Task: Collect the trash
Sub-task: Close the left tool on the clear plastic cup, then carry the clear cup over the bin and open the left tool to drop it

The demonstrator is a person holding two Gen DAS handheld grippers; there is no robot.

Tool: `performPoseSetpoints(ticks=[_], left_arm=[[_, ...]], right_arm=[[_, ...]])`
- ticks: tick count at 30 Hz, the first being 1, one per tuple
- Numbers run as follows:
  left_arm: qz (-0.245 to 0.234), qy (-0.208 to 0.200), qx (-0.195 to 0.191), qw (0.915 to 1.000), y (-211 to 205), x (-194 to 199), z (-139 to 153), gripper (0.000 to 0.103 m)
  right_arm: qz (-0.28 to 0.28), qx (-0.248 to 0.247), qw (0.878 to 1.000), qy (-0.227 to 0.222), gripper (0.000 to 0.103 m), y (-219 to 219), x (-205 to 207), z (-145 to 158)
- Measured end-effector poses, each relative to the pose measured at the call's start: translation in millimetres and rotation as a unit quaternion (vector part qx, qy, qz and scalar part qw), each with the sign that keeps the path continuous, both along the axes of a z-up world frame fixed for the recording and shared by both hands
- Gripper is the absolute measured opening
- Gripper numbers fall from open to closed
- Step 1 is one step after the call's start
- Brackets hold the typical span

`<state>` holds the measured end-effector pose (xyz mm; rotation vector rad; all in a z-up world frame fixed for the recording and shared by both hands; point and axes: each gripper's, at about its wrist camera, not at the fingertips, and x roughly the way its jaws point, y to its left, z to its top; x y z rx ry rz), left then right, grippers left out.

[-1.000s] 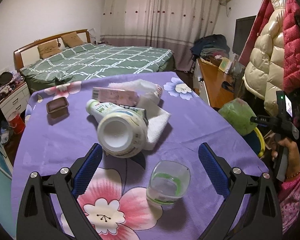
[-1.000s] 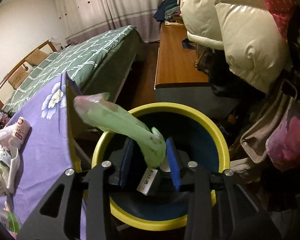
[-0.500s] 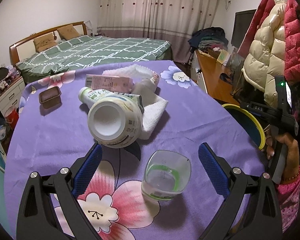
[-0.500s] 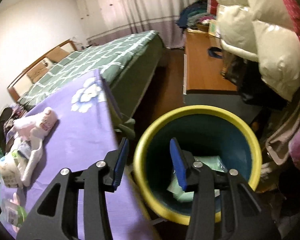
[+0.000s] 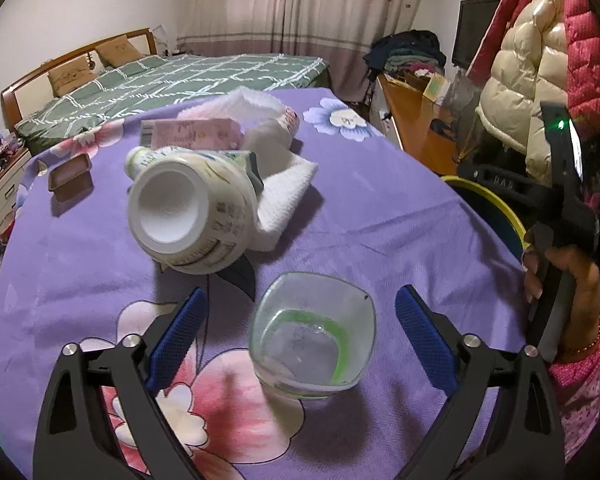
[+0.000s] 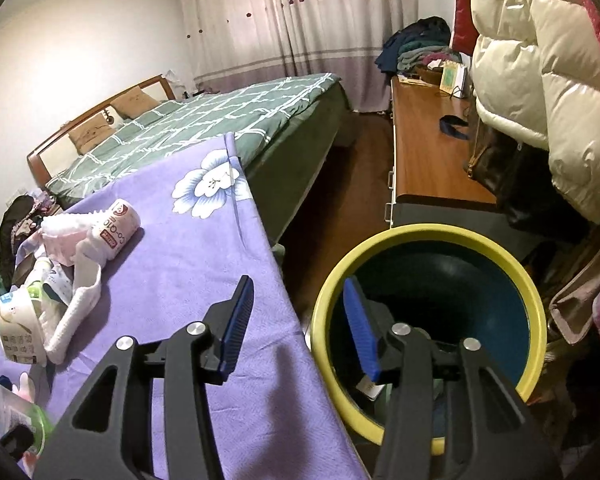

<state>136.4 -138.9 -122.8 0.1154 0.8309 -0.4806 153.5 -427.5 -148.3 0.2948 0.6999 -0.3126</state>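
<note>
A bedroom: a green checked bed (image 5: 188, 76) fills the far side, and nearer stands a table under a purple flowered cloth (image 5: 380, 208), with a yellow-rimmed bin (image 6: 428, 320) on the floor just off its right edge.

On the table, toward the far edge, the bulk of the trash lies in a heap: a white towel (image 5: 284, 188), a pink carton (image 5: 188, 134) and a large white bottle (image 5: 188, 216) on its side, base turned toward the near edge, long axis running away toward the bed. Nearest the near edge stands a small clear plastic cup (image 5: 312, 340), upright, mouth up, apart from the bottle.

The left gripper (image 5: 300, 340) is spread wide and its jaws have just been closing a little; the cup sits between the pads, nearer the right one, touched by neither. The cup lies straight ahead and below, so a short descent and a squeeze look like the next move.

The right gripper (image 6: 296, 328) straddles the table's right edge and the bin rim, part open, nothing between its jaws, which have just been opening. The left hand is clearly nearer the cup. Cloth around the cup is bare, leaving room.
</note>
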Motion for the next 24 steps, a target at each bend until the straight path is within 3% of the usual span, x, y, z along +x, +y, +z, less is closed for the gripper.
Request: performPoseSetpoints(ticks=[4,8,16,24], left_arm=[[-0.007,0.01,0.009,0.9999,-5,2,-8,0.076],[-0.014,0.026,0.009,0.9995,-6,6,-15,0.051],[-0.034,0.024,0.006,0.9991,-22,7,-7,0.051],[-0.09,0.001,0.01,0.9959,-93,20,16,0.051]], right_arm=[[-0.001,0.0,1.0,0.0,0.045,0,0,0],[-0.002,0.007,1.0,-0.002,0.045,-2,-1,-1],[-0.01,-0.001,1.0,-0.005,0.045,-10,-8,2],[-0.033,-0.012,0.999,-0.008,0.048,-46,-36,17]])
